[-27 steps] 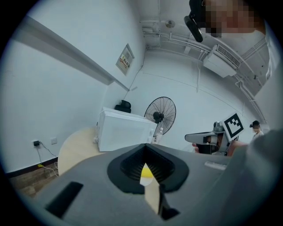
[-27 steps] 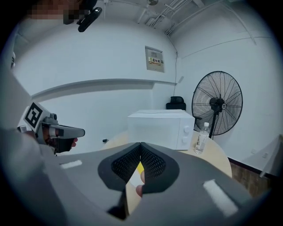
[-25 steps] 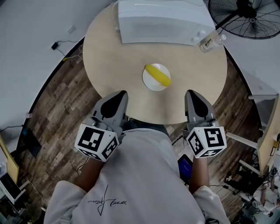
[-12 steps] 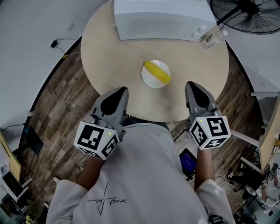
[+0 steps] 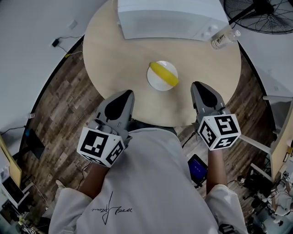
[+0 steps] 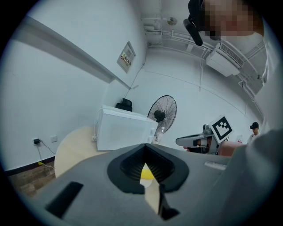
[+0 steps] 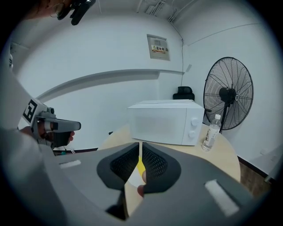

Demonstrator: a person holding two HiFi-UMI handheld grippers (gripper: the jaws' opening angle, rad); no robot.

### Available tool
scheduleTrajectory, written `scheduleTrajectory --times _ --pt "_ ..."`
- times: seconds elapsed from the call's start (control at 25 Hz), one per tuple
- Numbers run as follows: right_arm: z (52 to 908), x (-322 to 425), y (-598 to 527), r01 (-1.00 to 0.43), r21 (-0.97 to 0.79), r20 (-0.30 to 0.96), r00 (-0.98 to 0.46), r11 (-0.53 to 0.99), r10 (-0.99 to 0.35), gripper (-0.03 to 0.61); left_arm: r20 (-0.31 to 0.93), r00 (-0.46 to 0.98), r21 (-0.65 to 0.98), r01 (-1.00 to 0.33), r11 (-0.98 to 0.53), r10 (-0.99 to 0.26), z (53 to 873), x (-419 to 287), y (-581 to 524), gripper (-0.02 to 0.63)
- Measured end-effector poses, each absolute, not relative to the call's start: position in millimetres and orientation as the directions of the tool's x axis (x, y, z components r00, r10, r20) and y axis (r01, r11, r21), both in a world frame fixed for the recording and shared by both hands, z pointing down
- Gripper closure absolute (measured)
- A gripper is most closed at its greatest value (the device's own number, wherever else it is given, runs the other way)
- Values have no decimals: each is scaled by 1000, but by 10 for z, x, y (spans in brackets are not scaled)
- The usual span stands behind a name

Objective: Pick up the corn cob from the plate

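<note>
A yellow corn cob (image 5: pixel 165 73) lies across a small white plate (image 5: pixel 156 81) near the front of the round wooden table (image 5: pixel 114 50). My left gripper (image 5: pixel 127 93) hovers at the table's near edge, left of the plate and short of it, with its jaws shut and empty. My right gripper (image 5: pixel 197 85) reaches over the near edge, right of the plate. Its jaws have just been opening and stand a narrow slit apart with nothing between them. The corn (image 7: pixel 140 167) shows through that slit, and the corn (image 6: pixel 146 173) also shows beyond the left jaws.
A white microwave (image 5: pixel 169 18) stands at the back of the table, with a water bottle (image 5: pixel 223 40) lying to its right. A floor fan (image 5: pixel 261 13) is behind at the right. Dark wood floor surrounds the table.
My right gripper has moved forward over the table's near edge, closer to the plate. The left gripper has stayed where it was.
</note>
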State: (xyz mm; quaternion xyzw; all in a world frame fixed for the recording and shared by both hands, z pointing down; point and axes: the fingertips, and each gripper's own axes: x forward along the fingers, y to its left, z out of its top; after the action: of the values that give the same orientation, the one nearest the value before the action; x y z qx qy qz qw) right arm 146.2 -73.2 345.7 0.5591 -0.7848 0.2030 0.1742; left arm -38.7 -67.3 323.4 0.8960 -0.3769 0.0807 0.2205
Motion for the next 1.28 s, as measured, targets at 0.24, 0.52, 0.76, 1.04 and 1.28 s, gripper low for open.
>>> scheduleTrajectory --times 0.24,0.52,0.76,1.04,1.28 --pt "3621 1405 -793 -932 -161 533 -359 325 -766 531 309 703 356 -710 -608 -641 3226 -384 -661 615" --pt "3815 1336 -878 -916 -181 571 -394 358 -720 518 321 693 360 -720 -593 -646 3253 -406 -663 615" --pt "3966 1327 -964 -908 -186 600 -408 376 -688 514 334 686 367 -726 -581 -647 3297 -401 -682 615" --pt "4106 1265 -1071 -898 -186 629 -421 400 -653 508 344 681 379 -731 -568 -647 3331 -421 -712 615" --pt "4221 1203 -1187 -883 -202 648 -445 425 -618 491 355 678 386 -734 -559 -644 3349 -436 -739 615"
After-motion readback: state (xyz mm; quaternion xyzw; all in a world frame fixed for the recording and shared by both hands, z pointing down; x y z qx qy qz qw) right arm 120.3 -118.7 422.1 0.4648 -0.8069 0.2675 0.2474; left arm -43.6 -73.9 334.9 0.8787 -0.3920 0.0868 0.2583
